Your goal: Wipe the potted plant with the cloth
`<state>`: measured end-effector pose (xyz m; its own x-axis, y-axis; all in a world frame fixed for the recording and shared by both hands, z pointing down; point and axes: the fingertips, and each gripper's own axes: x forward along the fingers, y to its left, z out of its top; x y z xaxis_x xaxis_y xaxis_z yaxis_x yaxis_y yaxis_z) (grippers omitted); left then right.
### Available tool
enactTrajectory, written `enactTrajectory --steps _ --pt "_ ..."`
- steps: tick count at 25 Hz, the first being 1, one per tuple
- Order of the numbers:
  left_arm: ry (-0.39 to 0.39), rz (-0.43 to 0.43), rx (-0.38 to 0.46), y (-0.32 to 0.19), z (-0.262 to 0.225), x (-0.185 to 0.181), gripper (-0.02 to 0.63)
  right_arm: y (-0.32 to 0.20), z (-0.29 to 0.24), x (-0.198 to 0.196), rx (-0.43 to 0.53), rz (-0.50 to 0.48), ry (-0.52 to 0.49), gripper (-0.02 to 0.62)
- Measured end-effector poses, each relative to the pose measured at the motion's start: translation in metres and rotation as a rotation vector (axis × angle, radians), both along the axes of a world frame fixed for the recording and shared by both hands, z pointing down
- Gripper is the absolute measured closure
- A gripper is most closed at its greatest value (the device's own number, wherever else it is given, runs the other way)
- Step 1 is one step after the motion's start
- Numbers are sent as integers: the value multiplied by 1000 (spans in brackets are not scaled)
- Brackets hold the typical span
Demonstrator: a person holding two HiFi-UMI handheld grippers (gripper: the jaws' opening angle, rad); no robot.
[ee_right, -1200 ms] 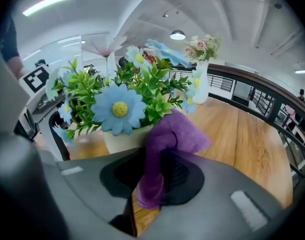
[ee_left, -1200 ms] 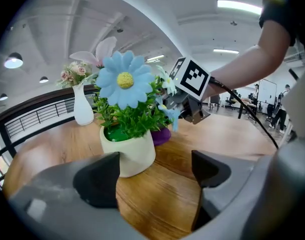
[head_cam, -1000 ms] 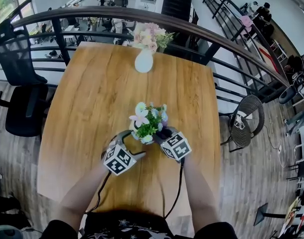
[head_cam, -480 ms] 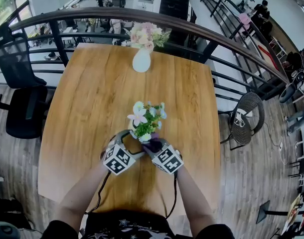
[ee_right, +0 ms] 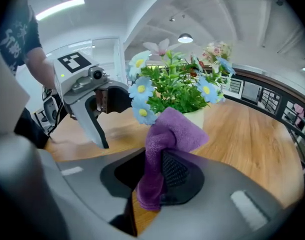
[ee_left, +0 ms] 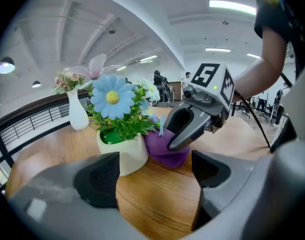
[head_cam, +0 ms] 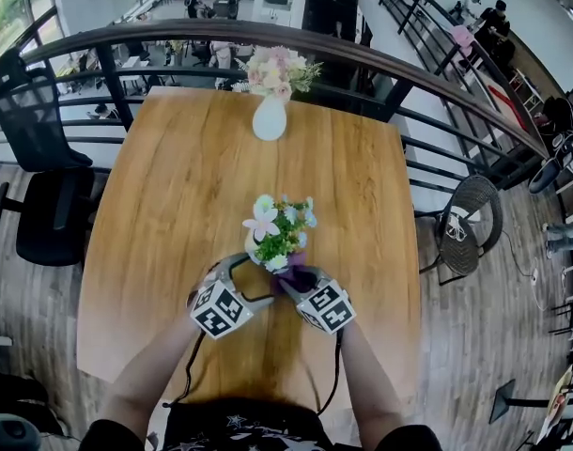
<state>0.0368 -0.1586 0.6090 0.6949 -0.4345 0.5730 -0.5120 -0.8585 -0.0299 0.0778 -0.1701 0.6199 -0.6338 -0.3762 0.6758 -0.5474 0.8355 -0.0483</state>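
**Position.** The potted plant (head_cam: 277,233) stands upright at the centre of the wooden table (head_cam: 164,186), just above both grippers in the head view. From the right gripper (head_cam: 294,278) the plant lies up and slightly left. In the right gripper view it fills the upper centre of the frame, directly ahead of the jaws. The plant's long axis is vertical. The cloth (ee_left: 165,146) sits low against the side of the pot (ee_left: 123,153), which it appears to touch.

**Gripper state.**
- Right gripper: the jaws are clamped on the cloth, which bulges upward out of them in a folded peak.
- Left gripper (ee_left: 152,180): the jaws stand apart and grip nothing. The pot sits just beyond the pad at the left of the frame, and bare tabletop shows between the pads.

**Nearer hand.** Both grippers are close to the pot. Only the right one carries the wiping surface, so the coming stroke is judged to be its work. The left gripper flanks the pot, placed to steady it.

**Materials.**
- Cloth: purple, soft, nappy pile.
- Pot: cream, smooth, rounded, probably rigid.
- Foliage: small green leaves with blue, white and pink artificial-looking flowers (ee_right: 142,89), thin and easily bent.
- Table: smooth wood grain.
- A white vase (head_cam: 270,118) of flowers stands well apart, at the top edge of the table.
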Motion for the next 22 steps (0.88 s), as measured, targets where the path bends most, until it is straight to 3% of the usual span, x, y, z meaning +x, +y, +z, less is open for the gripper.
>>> enactTrajectory --steps 4,8,13,17,22 --pt "-2 11 57 -18 -12 -28 141 -3 0 16 -17 56 -25 512" --pt "-10 115 76 -42 -19 -44 141 -4 2 22 -32 75 -33 512" --pt "-12 230 97 -68 -27 -43 92 -6 8 19 -43 77 -34 511" --pt "-47 314 54 -83 -12 -43 56 -5 10 19 -55 88 -35 511" --pt "3 447 49 -100 -26 -34 3 -10 11 19 -65 93 -45 511"
